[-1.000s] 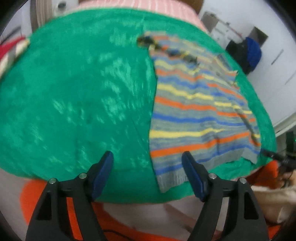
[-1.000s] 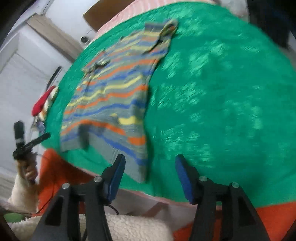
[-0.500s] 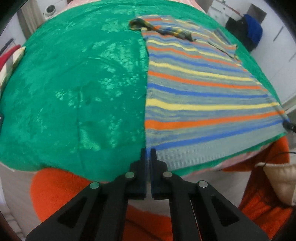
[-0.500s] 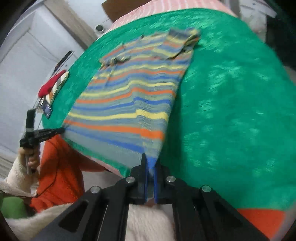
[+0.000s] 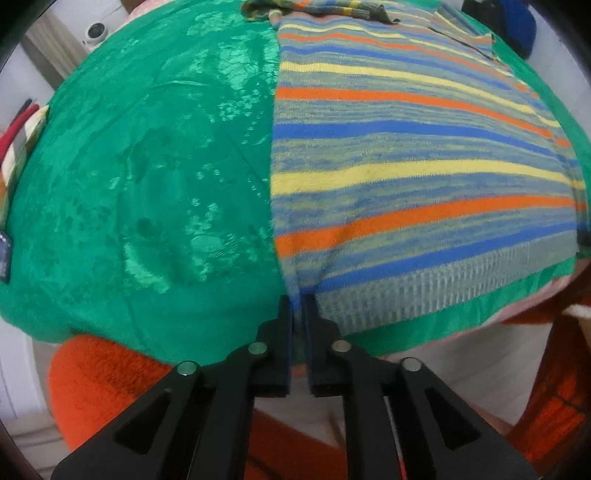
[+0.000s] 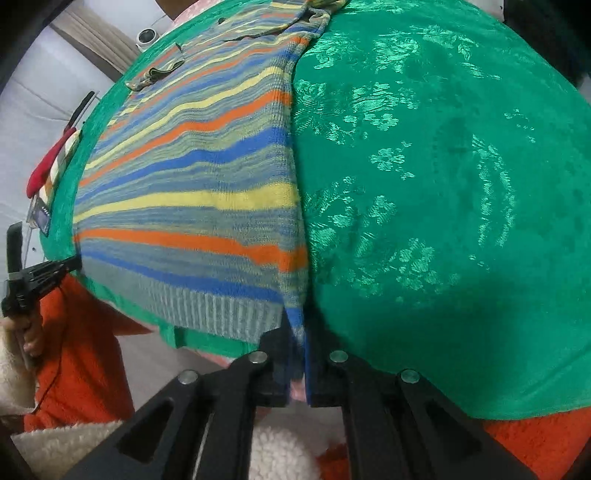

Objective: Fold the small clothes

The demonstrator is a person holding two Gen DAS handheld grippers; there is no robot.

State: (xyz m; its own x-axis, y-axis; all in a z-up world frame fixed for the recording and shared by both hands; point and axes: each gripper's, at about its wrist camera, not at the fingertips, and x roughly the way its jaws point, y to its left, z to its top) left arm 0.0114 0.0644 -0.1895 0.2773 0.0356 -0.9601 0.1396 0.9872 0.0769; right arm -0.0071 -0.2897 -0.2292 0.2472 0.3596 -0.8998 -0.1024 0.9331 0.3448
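Observation:
A small striped knit sweater (image 5: pixel 406 155) in grey, blue, orange and yellow lies spread flat on a green cloth (image 5: pixel 147 166). My left gripper (image 5: pixel 298 306) is shut on the sweater's near left hem corner. My right gripper (image 6: pixel 295 332) is shut on the near right hem corner of the same sweater (image 6: pixel 192 184). The hem stretches taut between the two grippers at the table's front edge. The left gripper also shows at the far left of the right wrist view (image 6: pixel 44 273). The sleeves lie bunched at the far end.
The green cloth (image 6: pixel 443 184) covers a rounded table. A red-handled tool and a striped cloth (image 6: pixel 51 166) lie at the left edge. Orange fabric (image 5: pixel 103 376) hangs below the front edge. A white round device (image 5: pixel 96 29) sits at the back.
Both grippers went from open to shut on the sweater's hem corners, then moved closer. The rumpled sweater is now pulled flat and taut.

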